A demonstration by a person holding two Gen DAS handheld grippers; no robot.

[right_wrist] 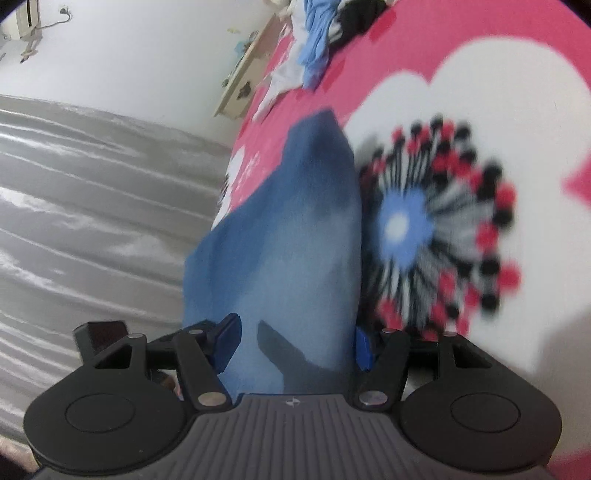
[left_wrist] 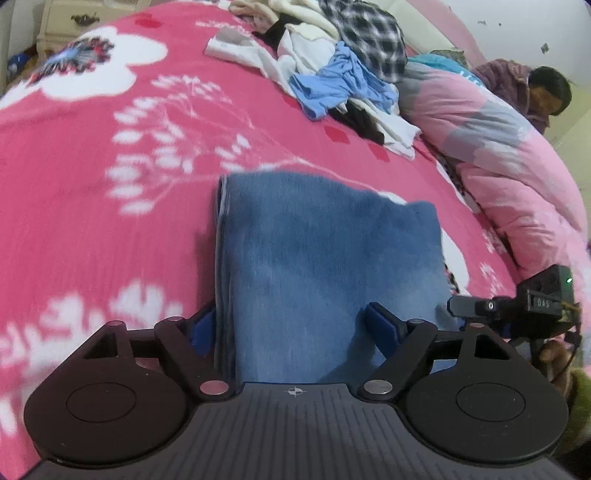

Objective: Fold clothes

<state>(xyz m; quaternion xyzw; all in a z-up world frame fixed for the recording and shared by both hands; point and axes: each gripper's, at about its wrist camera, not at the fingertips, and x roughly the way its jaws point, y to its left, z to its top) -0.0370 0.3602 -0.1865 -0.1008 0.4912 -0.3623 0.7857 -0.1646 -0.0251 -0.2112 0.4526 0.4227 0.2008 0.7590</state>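
A folded blue garment lies lengthwise on the pink flowered bedspread. My left gripper straddles its near end. The cloth fills the gap between the blue pads, and both press against it, so the gripper is shut on it. At the right edge of the left wrist view my right gripper shows from the side at the same cloth. In the right wrist view the blue garment runs away from my right gripper, which is shut on its near end. The cloth is packed between the pads.
A heap of unfolded clothes lies at the far side of the bed, beside a rolled pink quilt. A person sits behind the quilt. A cream nightstand stands at the far left. The bed edge and grey floor show left of the garment.
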